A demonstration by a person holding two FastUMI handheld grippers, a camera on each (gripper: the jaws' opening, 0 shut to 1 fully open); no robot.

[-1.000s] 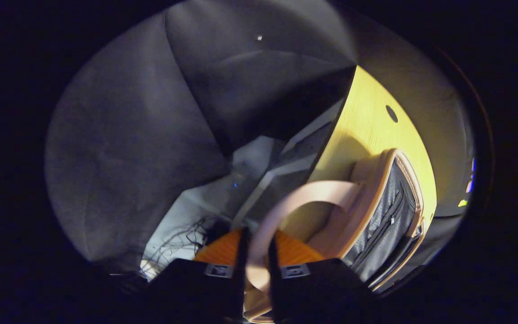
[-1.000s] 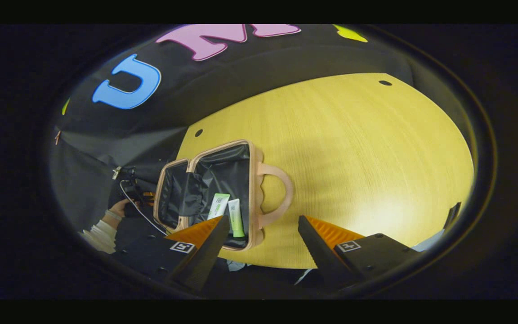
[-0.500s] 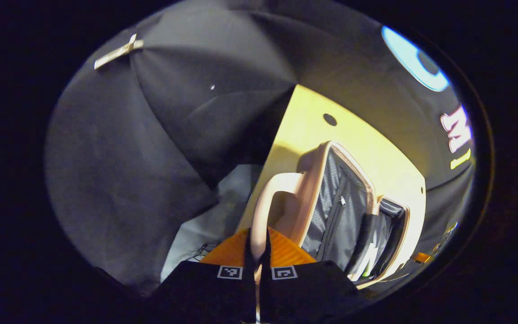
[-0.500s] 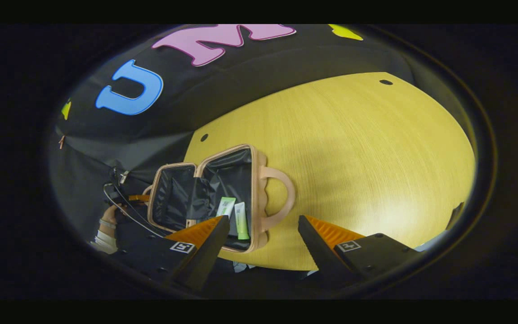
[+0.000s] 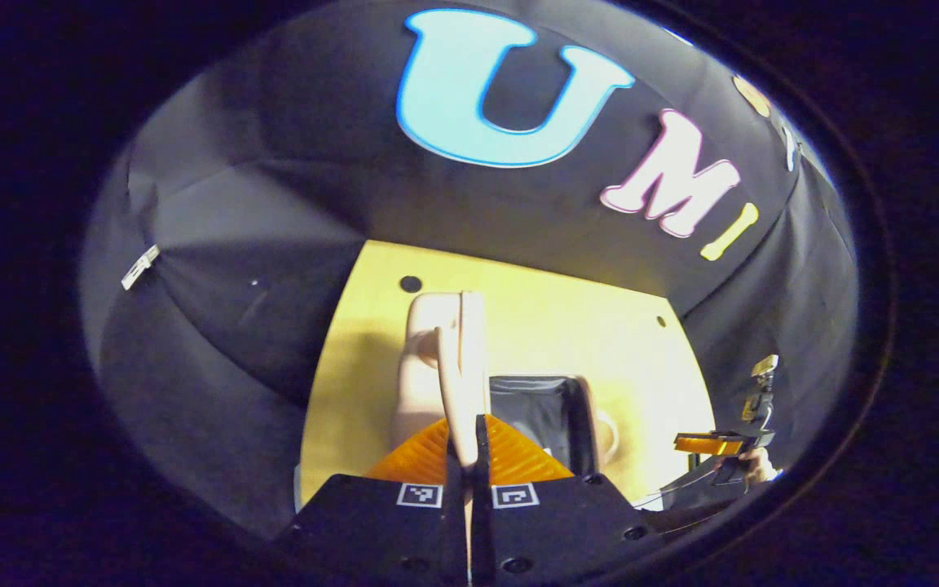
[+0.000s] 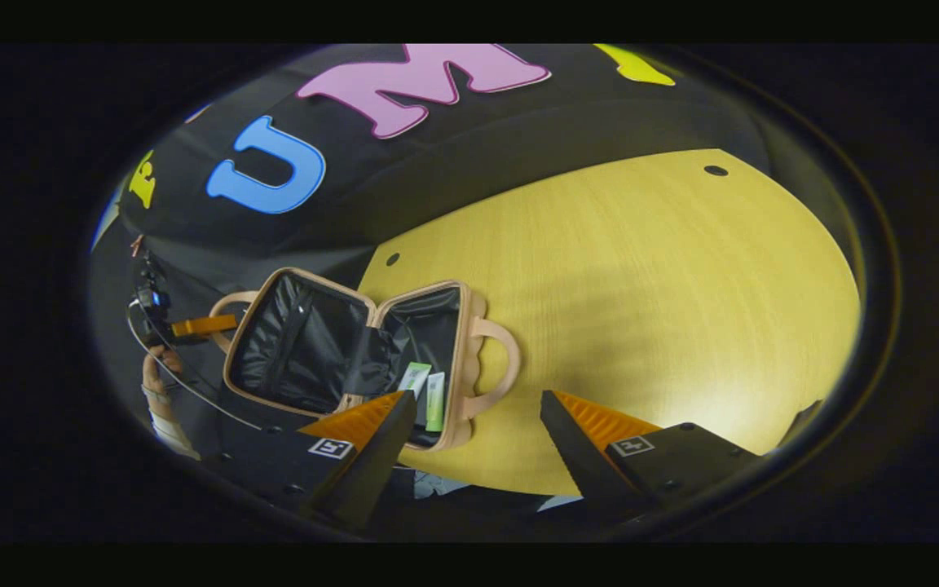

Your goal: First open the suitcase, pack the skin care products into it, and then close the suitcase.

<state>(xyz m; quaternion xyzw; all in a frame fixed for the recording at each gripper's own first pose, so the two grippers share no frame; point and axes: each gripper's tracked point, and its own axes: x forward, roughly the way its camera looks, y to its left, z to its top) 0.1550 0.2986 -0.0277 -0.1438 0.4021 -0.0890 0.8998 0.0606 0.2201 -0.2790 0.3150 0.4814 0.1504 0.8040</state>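
A: What's in the left gripper view?
B: The left gripper (image 5: 469, 456) pinches the suitcase (image 5: 445, 359) lid's handle, lid edge-on.

A: Right gripper view?
B: The right gripper (image 6: 478, 424) gapes empty; the open suitcase, tubes (image 6: 425, 391) inside, lies on the table (image 6: 641, 285), ahead-left.

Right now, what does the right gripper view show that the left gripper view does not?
The right gripper view gives the open suitcase from inside: dark lining and two tubes lying in the half beside the free handle. The left gripper view gives the left gripper shut on the lid's handle, with the lid edge-on. Both share the yellow table, the suitcase, and the right gripper, open.
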